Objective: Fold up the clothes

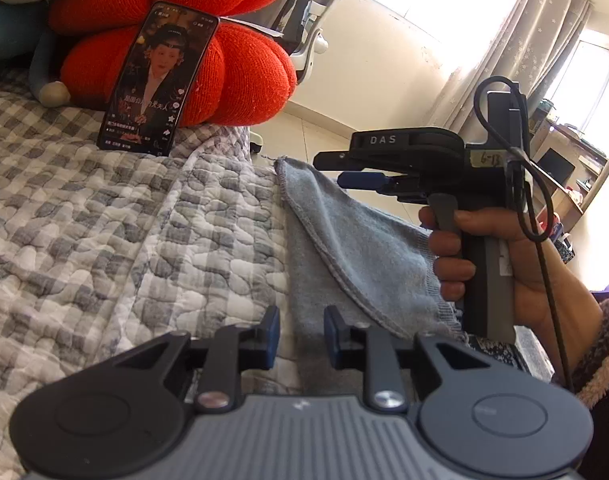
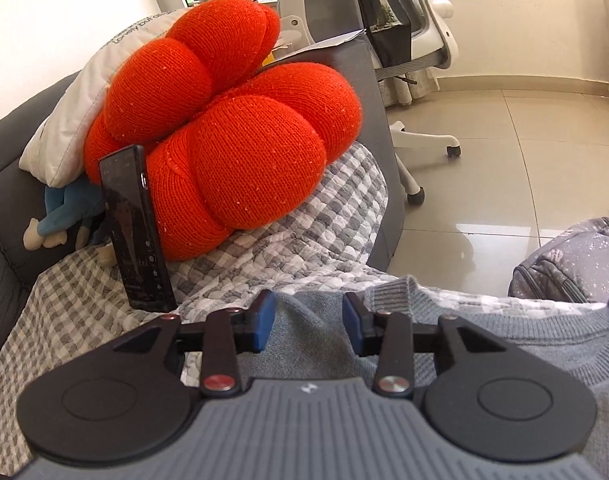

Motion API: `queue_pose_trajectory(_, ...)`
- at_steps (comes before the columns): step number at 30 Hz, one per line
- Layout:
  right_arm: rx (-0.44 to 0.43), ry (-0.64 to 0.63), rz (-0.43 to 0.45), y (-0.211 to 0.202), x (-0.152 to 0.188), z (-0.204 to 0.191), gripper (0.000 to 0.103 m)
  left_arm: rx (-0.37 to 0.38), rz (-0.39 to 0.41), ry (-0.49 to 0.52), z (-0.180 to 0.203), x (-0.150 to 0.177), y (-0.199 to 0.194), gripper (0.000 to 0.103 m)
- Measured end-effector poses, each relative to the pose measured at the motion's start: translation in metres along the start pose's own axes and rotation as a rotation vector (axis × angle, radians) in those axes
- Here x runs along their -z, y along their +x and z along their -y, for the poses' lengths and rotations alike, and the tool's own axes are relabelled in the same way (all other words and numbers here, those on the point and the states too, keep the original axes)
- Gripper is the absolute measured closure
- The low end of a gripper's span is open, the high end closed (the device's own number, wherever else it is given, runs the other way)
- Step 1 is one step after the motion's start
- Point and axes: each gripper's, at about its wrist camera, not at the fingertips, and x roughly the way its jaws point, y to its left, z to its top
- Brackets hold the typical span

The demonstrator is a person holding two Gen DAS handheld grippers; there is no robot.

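We find the grey sweater point(image 1: 344, 240) lying soft and limp on the checked quilt point(image 1: 84, 220) under both tools; left tool point(image 1: 301, 334) and right tool point(image 2: 308, 322) stand apart, empty; we judge its hemmed edge the best grip.

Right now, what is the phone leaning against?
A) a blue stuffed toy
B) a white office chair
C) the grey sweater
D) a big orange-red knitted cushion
D: the phone stands upright on the checked quilt with its back resting against the big orange-red knitted cushion, well apart from the grey sweater.
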Motion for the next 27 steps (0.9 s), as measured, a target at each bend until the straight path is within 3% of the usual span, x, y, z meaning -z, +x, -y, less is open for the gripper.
queue_pose_trajectory(8, -0.009, 0.118, -0.025, -0.061, 0.028, 0.007, 0.061, 0.028, -0.041, 0.082, 0.015, 0.018, -0.038, 0.074)
queue_pose_trajectory(14, 0.000, 0.131, -0.047, -0.099, 0.054, -0.001, 0.061, 0.063, -0.059, 0.135, 0.024, 0.037, -0.061, 0.074)
queue_pose_trajectory(27, -0.087, 0.246, -0.105, -0.139, 0.110, -0.028, 0.061, 0.125, -0.115, 0.239, 0.036, 0.077, -0.097, 0.075)
